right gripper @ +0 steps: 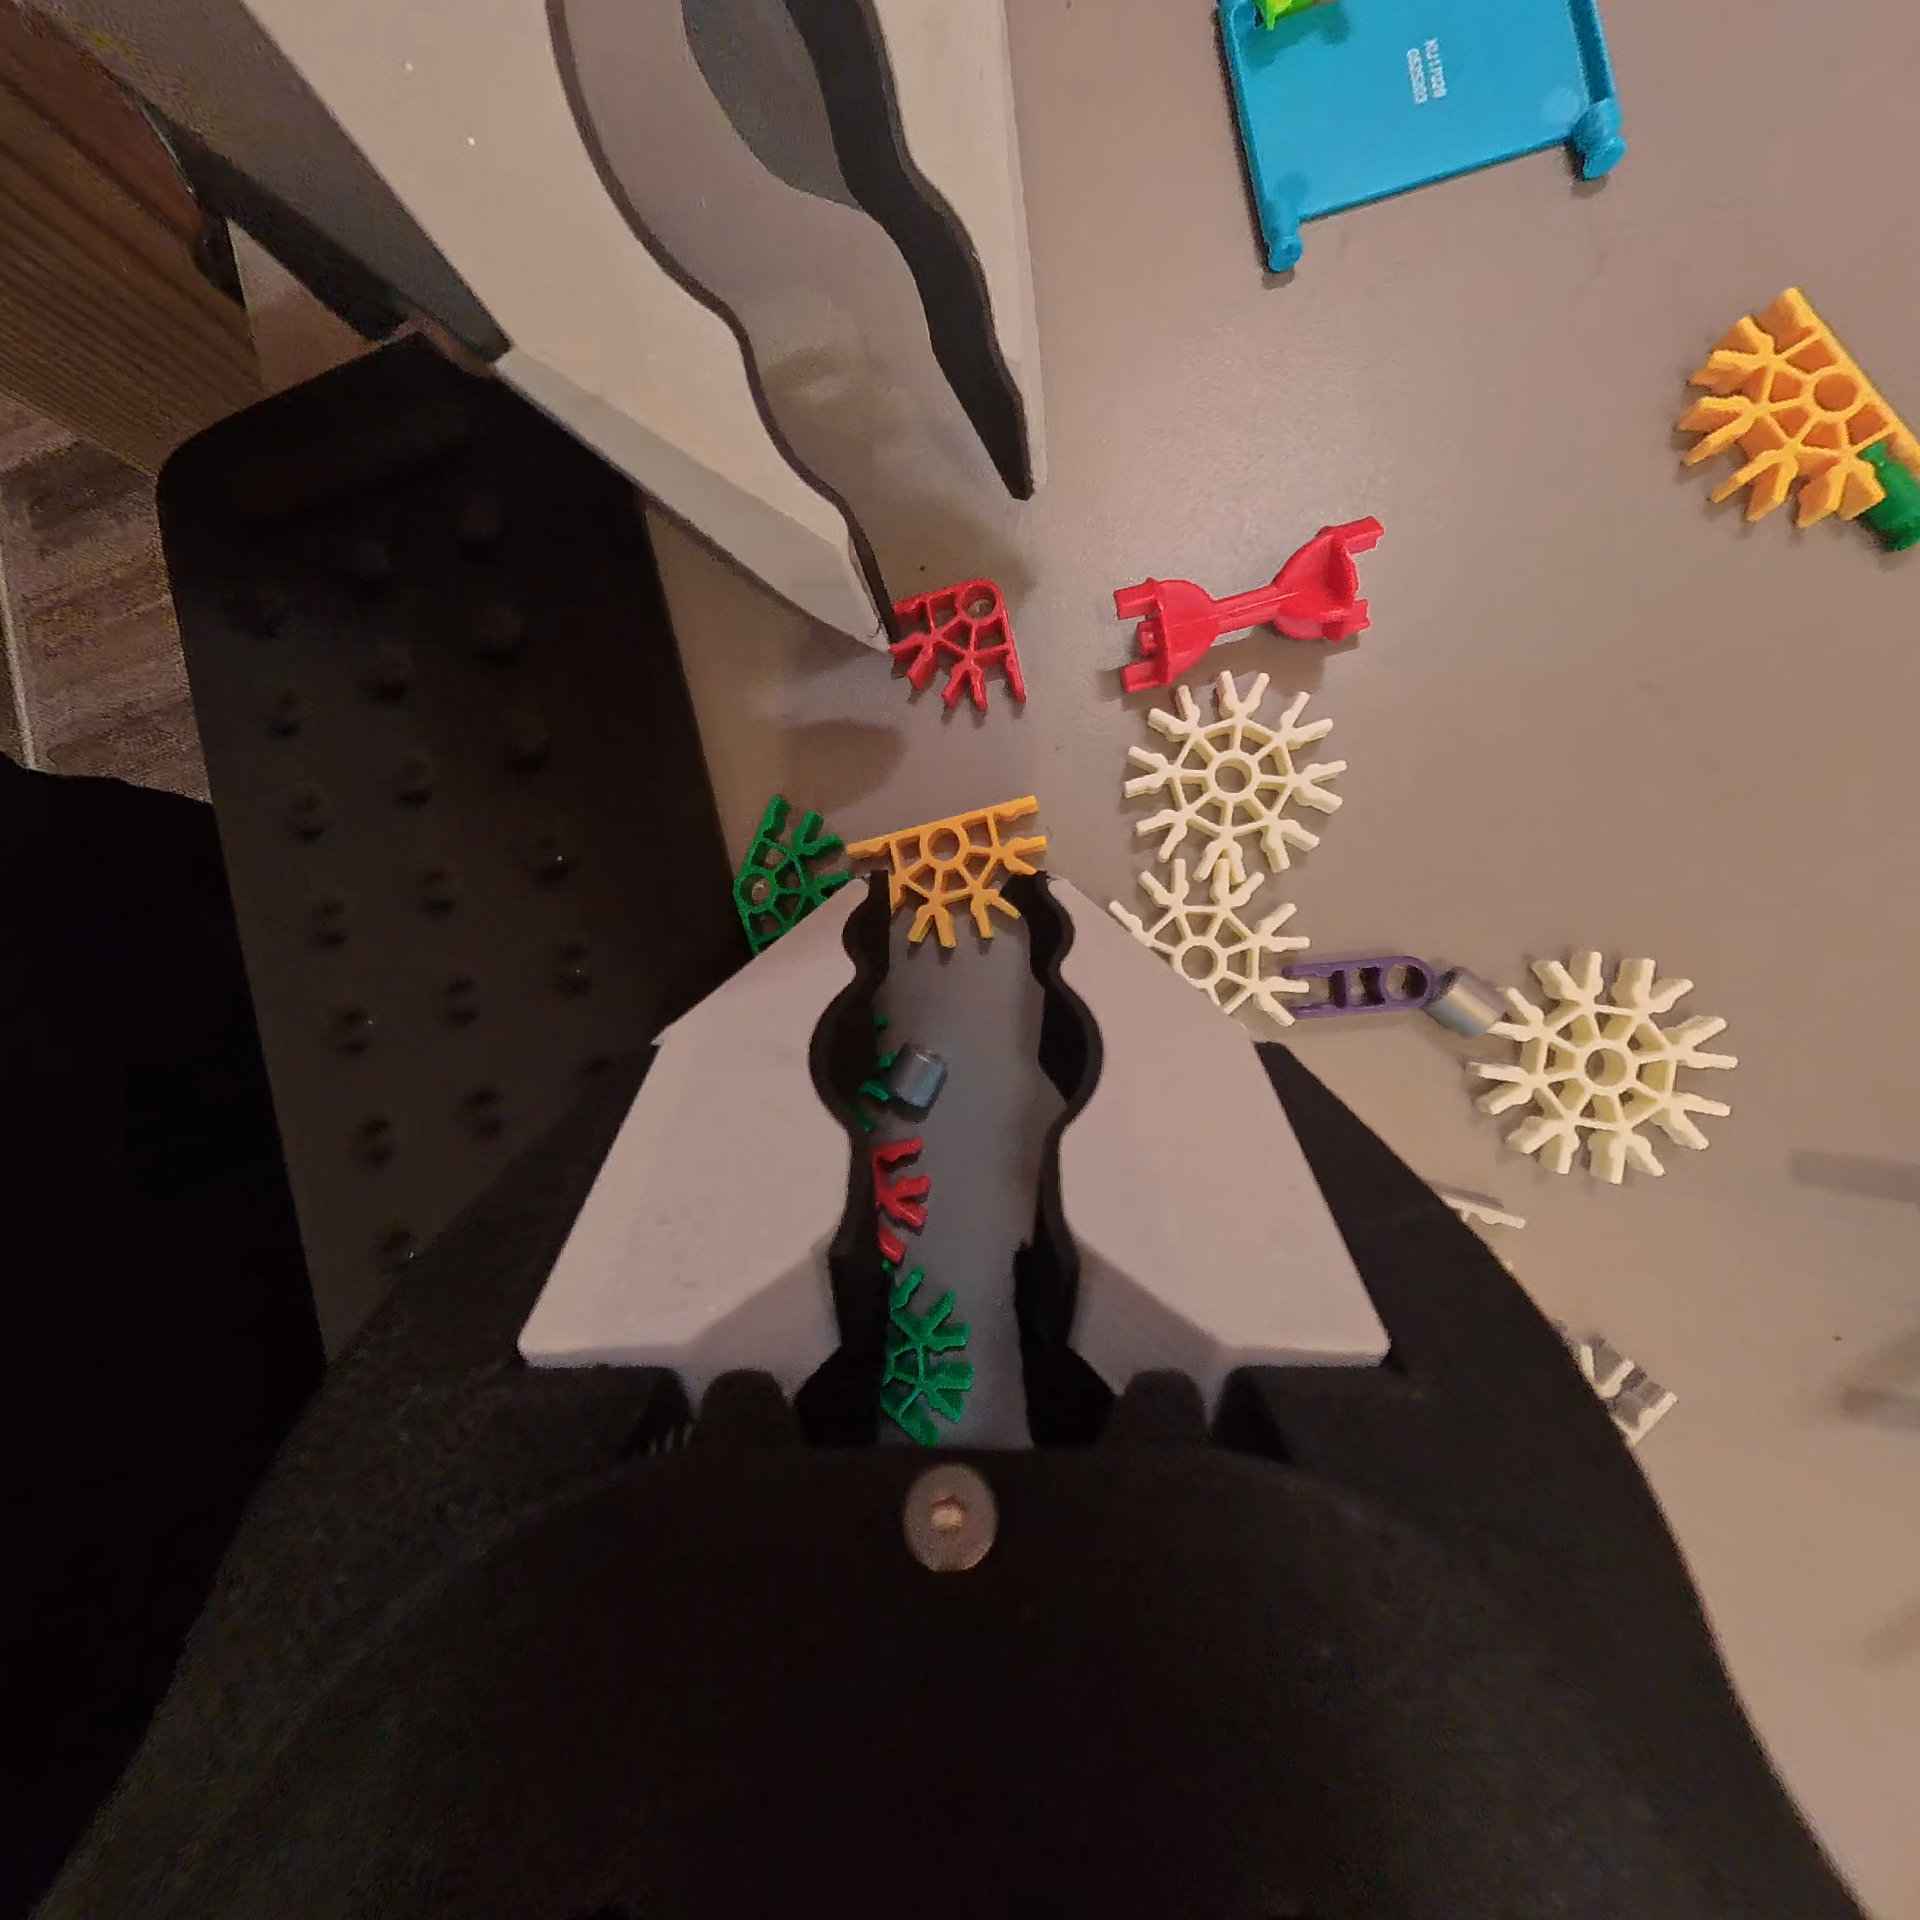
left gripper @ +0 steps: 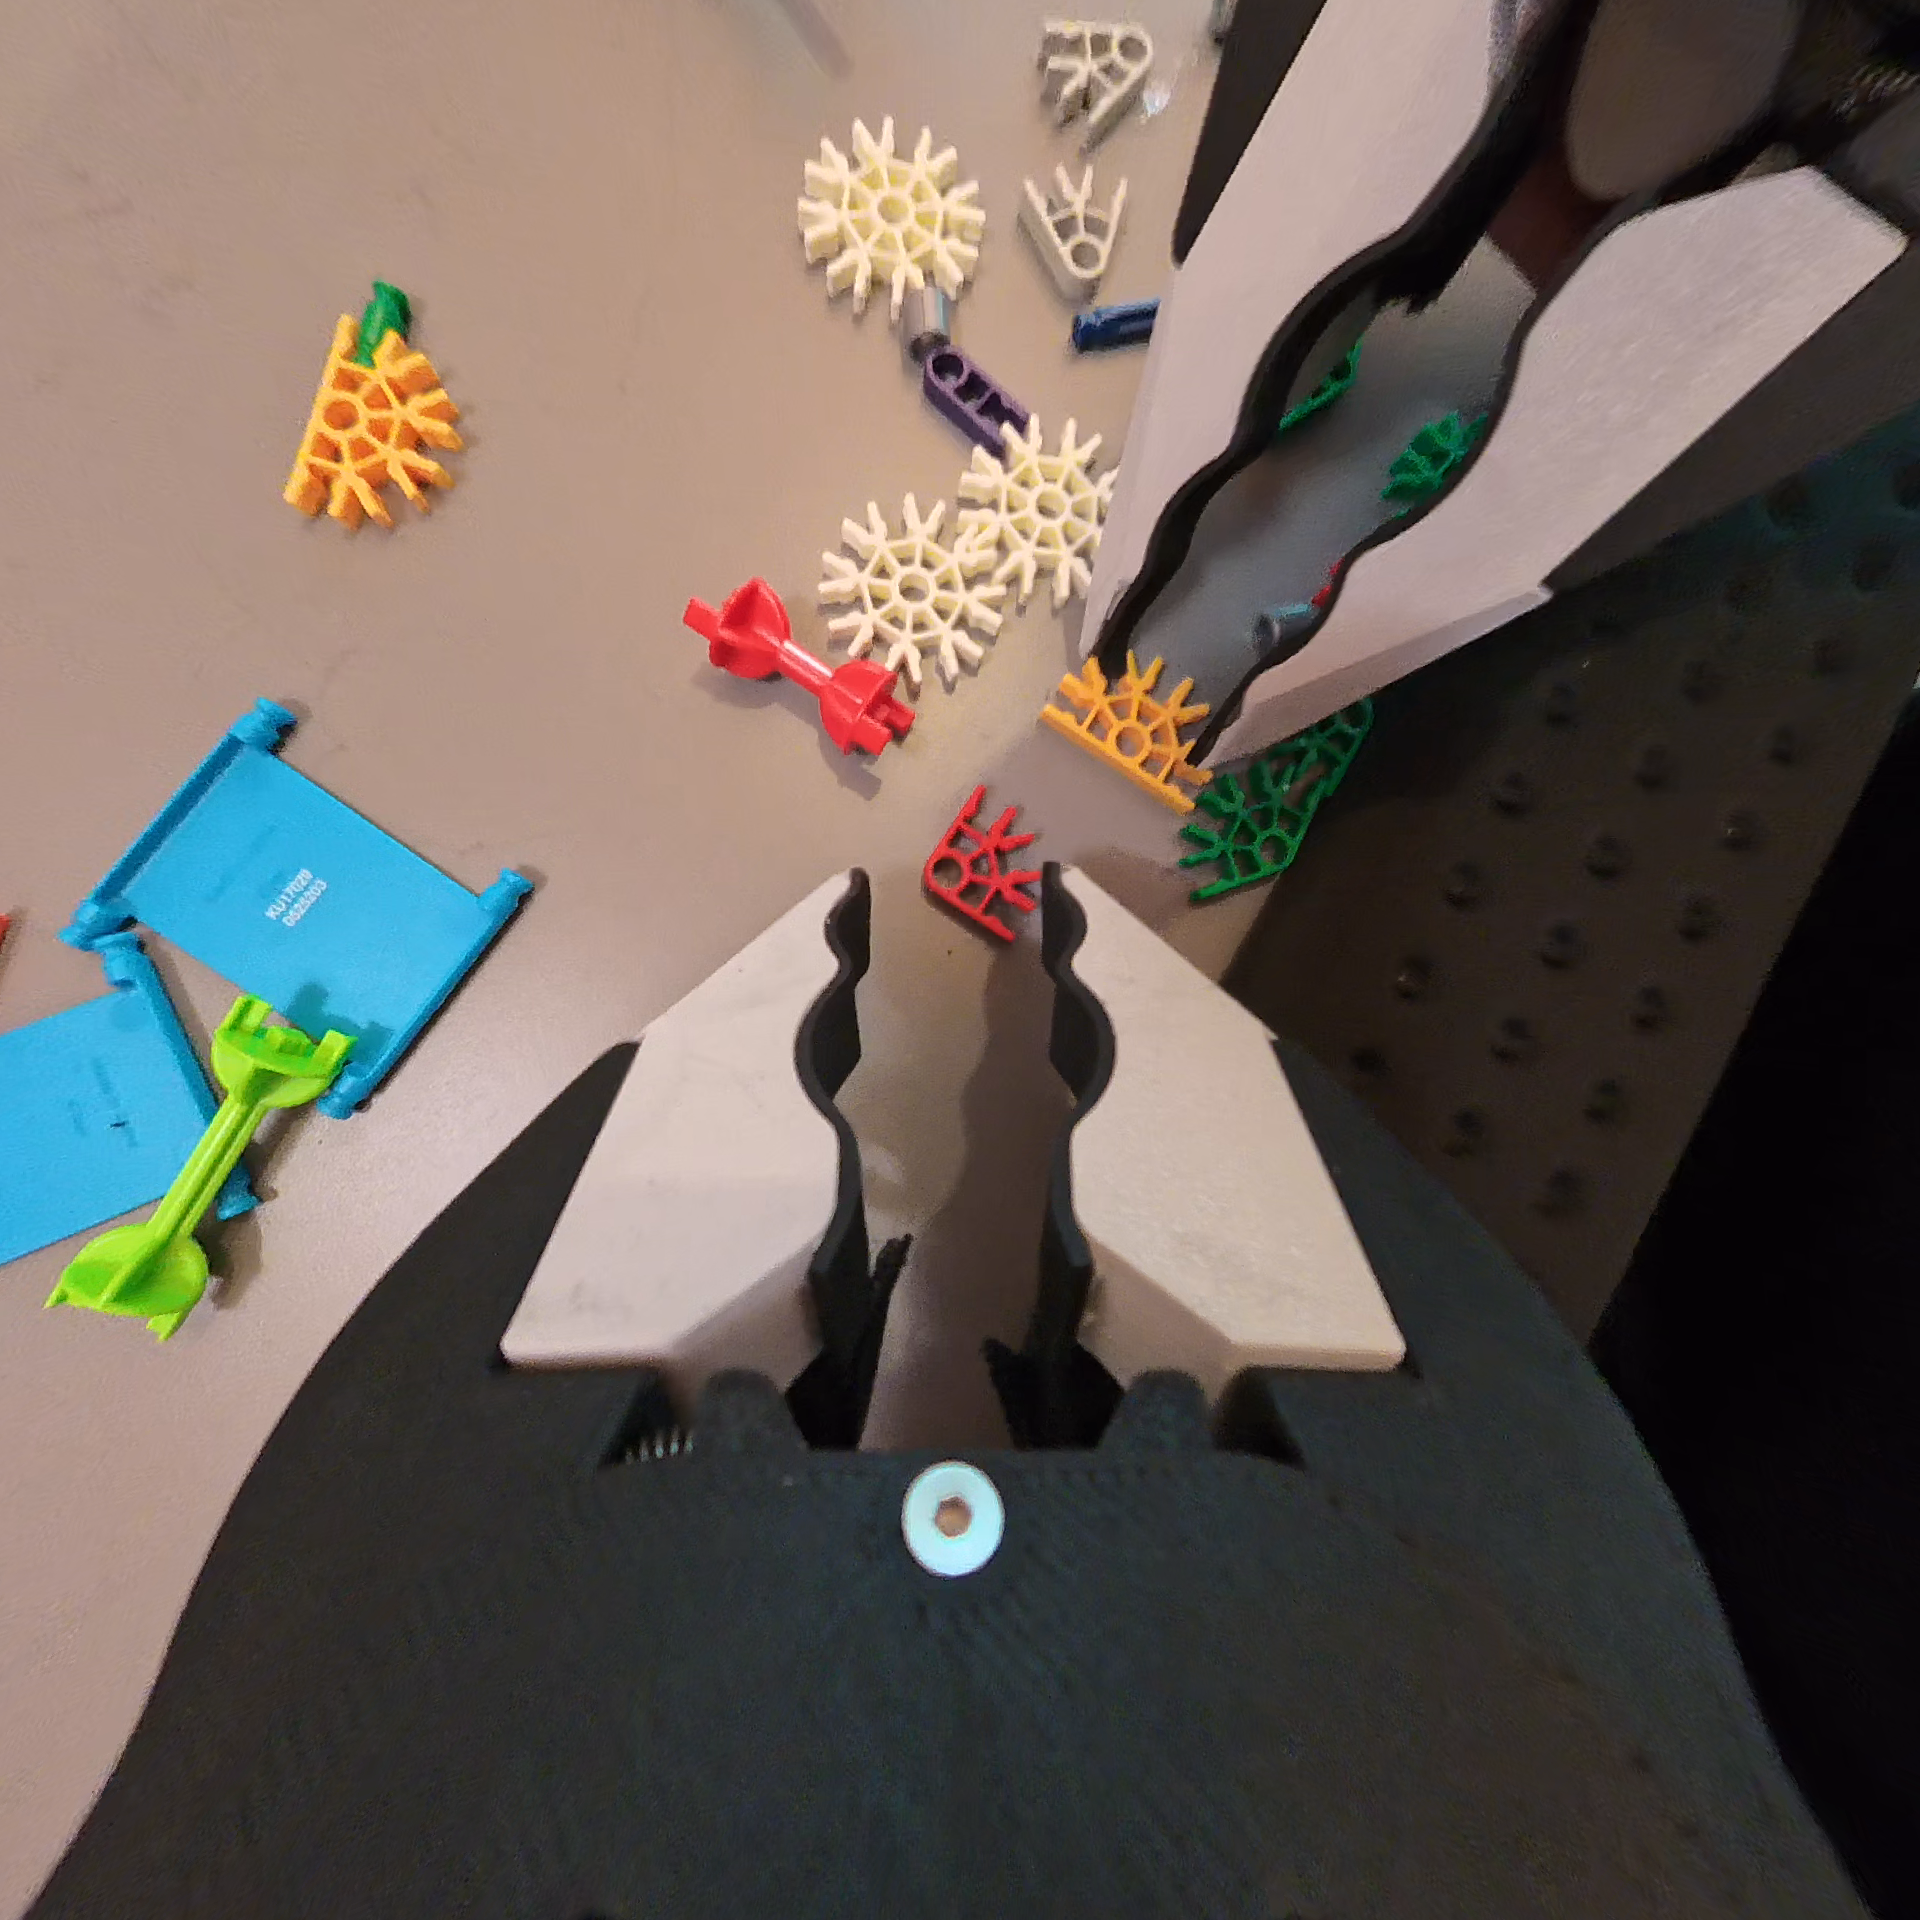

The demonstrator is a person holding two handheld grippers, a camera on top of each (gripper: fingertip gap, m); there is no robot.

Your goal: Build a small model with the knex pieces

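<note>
Flat yellow connector [right gripper: 951,864] between tongs' tips

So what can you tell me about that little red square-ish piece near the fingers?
The red connector piece is a flat quarter-fan of plastic: two straight edges meeting at a corner with a round hole, and forked spokes fanning out. It lies flat on the grey table, just ahead of the open left gripper, one fingertip at its edge, apart from the other pieces.
</note>
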